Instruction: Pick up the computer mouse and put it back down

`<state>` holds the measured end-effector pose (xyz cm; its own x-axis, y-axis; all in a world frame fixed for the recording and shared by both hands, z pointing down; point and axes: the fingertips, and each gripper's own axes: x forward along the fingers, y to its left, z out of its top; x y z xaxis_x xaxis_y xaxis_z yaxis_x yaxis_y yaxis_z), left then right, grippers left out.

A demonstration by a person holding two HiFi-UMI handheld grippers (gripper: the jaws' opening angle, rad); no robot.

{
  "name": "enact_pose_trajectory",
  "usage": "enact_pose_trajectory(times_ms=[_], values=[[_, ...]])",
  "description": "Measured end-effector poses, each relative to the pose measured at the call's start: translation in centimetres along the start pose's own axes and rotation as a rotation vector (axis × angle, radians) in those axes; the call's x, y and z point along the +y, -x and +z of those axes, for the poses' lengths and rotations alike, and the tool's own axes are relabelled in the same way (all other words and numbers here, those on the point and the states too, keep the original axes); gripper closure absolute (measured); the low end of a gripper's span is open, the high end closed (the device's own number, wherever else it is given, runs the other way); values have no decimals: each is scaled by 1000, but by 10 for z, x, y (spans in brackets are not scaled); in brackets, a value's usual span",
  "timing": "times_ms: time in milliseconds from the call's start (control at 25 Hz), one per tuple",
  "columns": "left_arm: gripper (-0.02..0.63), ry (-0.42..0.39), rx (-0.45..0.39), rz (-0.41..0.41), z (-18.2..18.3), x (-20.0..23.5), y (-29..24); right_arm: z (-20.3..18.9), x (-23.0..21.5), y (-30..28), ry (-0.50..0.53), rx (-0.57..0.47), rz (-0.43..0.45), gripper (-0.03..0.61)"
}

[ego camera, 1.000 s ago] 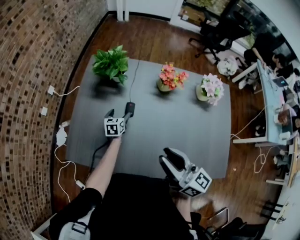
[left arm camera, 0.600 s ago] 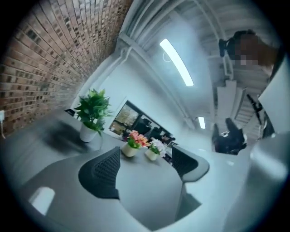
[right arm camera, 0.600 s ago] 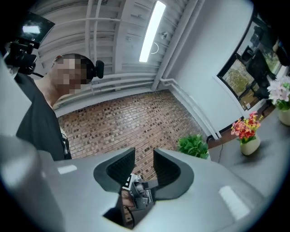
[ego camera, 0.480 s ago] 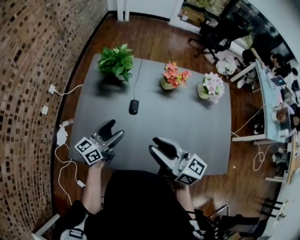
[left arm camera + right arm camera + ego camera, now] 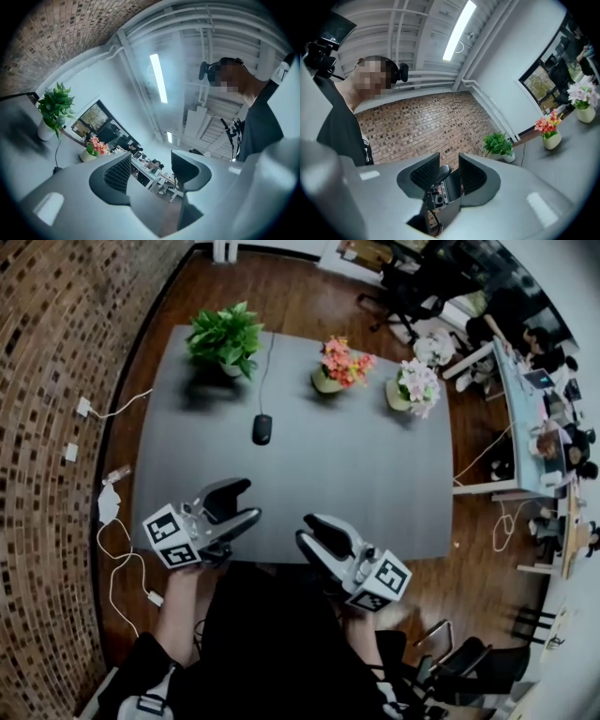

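Left gripper [image 5: 248, 500] is closing on nothing at lower left, right gripper [image 5: 307, 532] hanging part-open, empty; any hasty grab is risking dragging the mouse [image 5: 262, 429] by its cable [image 5: 268, 371].

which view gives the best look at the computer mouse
The head view: the computer mouse lies whole and unblocked on the grey table. The left gripper view catches only a dark bit at the end of its cable; the right gripper view shows none of it.
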<state>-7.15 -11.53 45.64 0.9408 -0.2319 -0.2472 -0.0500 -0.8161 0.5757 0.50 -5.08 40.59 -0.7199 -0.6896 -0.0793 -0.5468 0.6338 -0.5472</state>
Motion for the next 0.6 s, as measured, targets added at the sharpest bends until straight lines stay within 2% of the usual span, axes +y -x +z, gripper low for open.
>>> enact_pose_trajectory(times_ms=[160,280,440,600], values=[[342,-42,30,-26,-1,-26,2,-15,15,17,-25,10,-12,477],[356,-81,14,-22,5,-53,10,-12,29,24,-21,-11,23,477],[360,-109,-19,-38,2,-103,17,-11,60,47,41,-26,87,477],[362,-113,-49,-67,-22,-165,8,-23,83,97,31,-62,115,477]])
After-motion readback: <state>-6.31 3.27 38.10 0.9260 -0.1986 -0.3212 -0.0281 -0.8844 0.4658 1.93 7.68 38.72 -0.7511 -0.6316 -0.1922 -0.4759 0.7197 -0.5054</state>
